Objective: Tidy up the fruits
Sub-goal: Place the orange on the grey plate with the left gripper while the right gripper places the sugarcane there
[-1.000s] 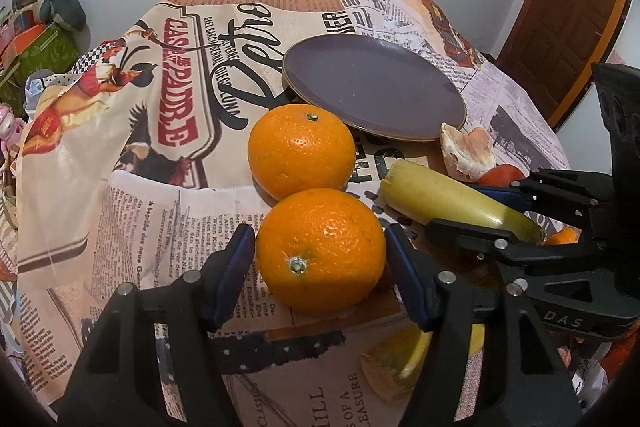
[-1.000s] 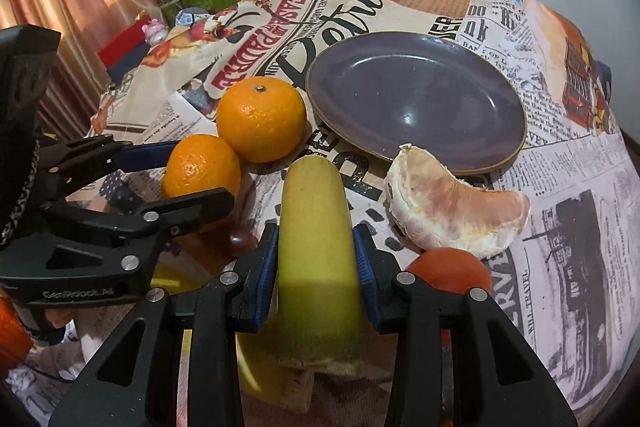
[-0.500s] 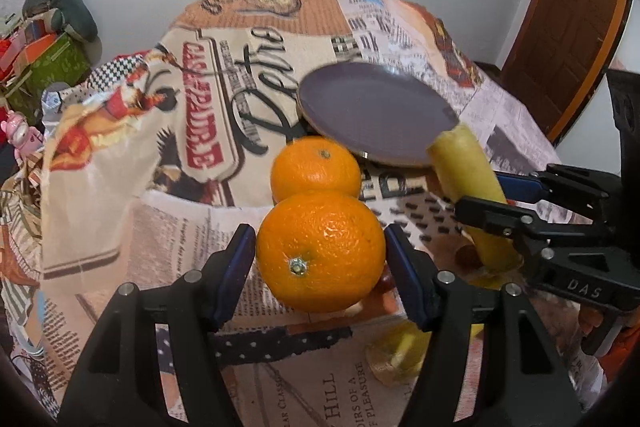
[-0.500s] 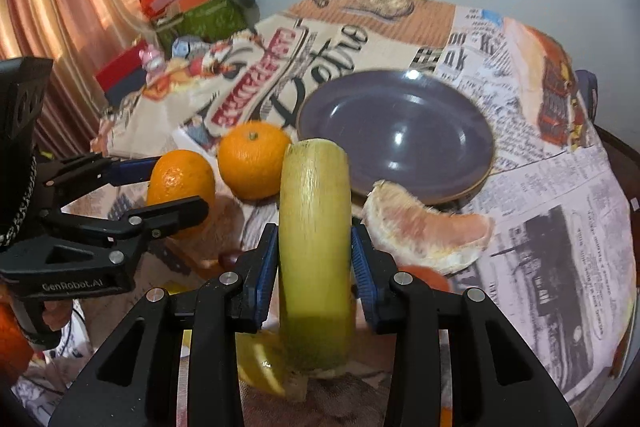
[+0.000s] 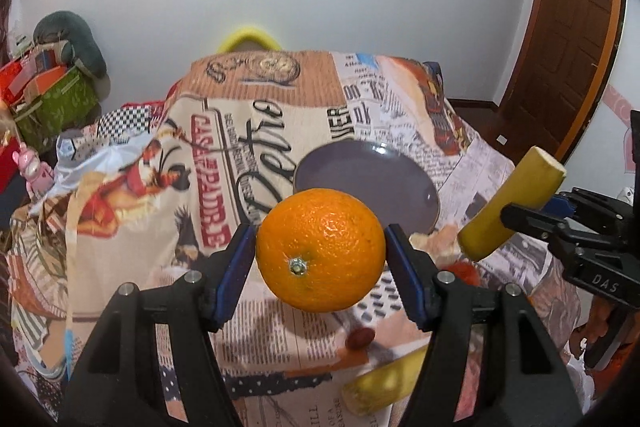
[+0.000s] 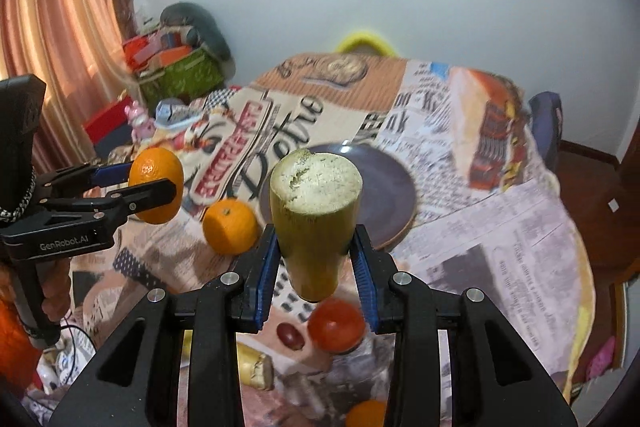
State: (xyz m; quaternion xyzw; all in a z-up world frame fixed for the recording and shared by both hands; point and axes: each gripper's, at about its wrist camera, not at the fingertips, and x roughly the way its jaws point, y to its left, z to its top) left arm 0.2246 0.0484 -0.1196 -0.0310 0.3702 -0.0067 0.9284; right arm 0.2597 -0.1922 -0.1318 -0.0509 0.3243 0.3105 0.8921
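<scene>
Two grippers loaded, both clear of the cloth; left gripper (image 5: 320, 251) has its jaws clamped on the widest part of an orange (image 5: 320, 249), stem end facing the camera; right gripper (image 6: 316, 259) has its jaws pinching a yellow-green cut fruit (image 6: 314, 223), held tilted, flat cut face up and away from the camera.

The purple plate (image 6: 396, 187) sits on the table beyond both loads, at about 1 o'clock from the orange in the left view; a second orange (image 6: 230, 227) rests on the cloth at the plate's 9 o'clock rim, touching or just beside it, blur makes that hard to call.

Risks, my read:
- cut fruit gripped low on its length, so most of it overhangs the pads; smooth skin plus a tilt could let it pivot or slide out;
- orange is round on two narrow contacts; a jerk could roll it free;
- both grippers probably head for the same plate, so they may clash over it;
- a dropped orange could roll off the plate, or knock the tomato (image 6: 336, 323) and grape (image 6: 290, 335) lying below the right gripper.
</scene>
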